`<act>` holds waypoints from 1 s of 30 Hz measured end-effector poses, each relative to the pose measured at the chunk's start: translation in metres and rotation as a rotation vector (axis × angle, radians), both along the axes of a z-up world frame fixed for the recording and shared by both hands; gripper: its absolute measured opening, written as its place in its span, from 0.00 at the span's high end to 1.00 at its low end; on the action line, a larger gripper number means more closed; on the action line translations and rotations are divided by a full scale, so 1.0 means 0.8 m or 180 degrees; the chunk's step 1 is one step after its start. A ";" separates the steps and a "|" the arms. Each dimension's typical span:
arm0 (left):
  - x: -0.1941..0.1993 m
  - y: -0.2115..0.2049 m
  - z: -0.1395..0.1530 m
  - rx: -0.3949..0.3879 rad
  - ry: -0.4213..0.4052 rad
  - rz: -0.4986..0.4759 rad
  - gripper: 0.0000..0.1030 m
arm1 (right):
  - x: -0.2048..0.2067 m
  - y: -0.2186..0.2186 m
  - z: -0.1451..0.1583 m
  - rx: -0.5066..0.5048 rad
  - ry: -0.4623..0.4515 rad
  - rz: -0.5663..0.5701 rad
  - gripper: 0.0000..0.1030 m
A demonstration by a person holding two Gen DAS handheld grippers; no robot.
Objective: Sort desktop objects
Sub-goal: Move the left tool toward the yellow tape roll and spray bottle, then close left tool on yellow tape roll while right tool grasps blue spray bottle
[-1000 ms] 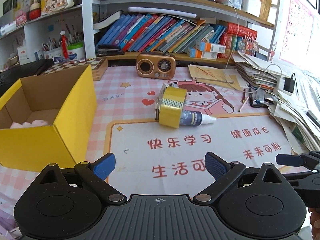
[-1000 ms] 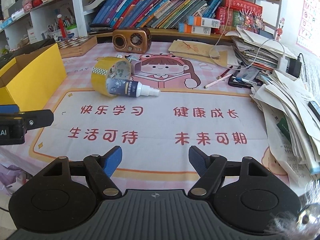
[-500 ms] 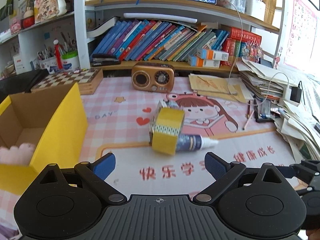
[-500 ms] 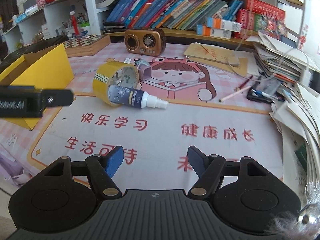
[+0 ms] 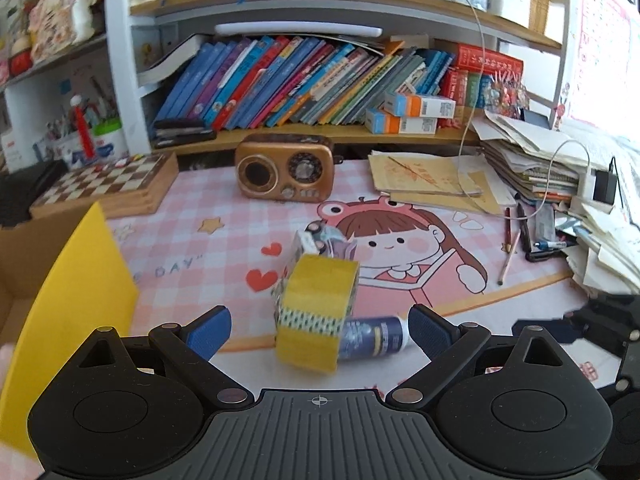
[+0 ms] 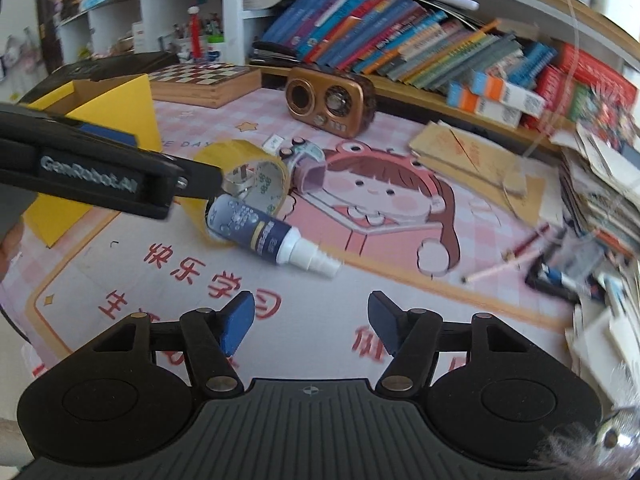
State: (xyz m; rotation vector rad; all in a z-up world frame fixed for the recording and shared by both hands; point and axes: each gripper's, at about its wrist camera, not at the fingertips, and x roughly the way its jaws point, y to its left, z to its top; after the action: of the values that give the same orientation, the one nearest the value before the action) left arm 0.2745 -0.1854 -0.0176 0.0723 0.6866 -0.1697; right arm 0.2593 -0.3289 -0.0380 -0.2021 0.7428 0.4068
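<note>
The right claw (image 6: 311, 324) hangs above the surface (image 6: 400, 288) with its blue pads (image 6: 239, 320) wide apart and nothing between them. Ahead, a spray bottle (image 6: 264, 236) lies on its side, its base touching a yellow tape roll (image 6: 240, 176) standing on edge. The left claw (image 6: 104, 176) reaches in from the left, in front of a yellow box (image 6: 120, 116). A brown radio (image 6: 330, 102) stands farther back.

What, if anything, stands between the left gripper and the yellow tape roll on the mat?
Nothing visible. The left gripper is open, and the tape roll stands on edge straight ahead between its fingers. The spray bottle lies against the roll's right side, close to the right finger.
</note>
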 end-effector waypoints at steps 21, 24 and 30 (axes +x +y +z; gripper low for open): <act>0.052 -0.013 -0.038 0.0352 0.0213 -0.0282 0.48 | 0.040 0.032 -0.008 -0.0069 0.0040 0.0610 0.40; 0.052 -0.011 -0.042 0.0352 0.0254 -0.0300 0.61 | 0.049 0.038 -0.010 -0.0140 0.0010 0.0709 0.41; 0.038 0.012 -0.034 0.0091 0.0394 -0.0208 0.62 | 0.063 0.050 -0.010 -0.0229 -0.0041 0.0967 0.41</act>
State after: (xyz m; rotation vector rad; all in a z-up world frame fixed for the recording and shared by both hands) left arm 0.3051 -0.1757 -0.0449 0.1124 0.8109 -0.2285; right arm 0.3098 -0.2886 -0.0460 -0.3874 0.7161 0.6669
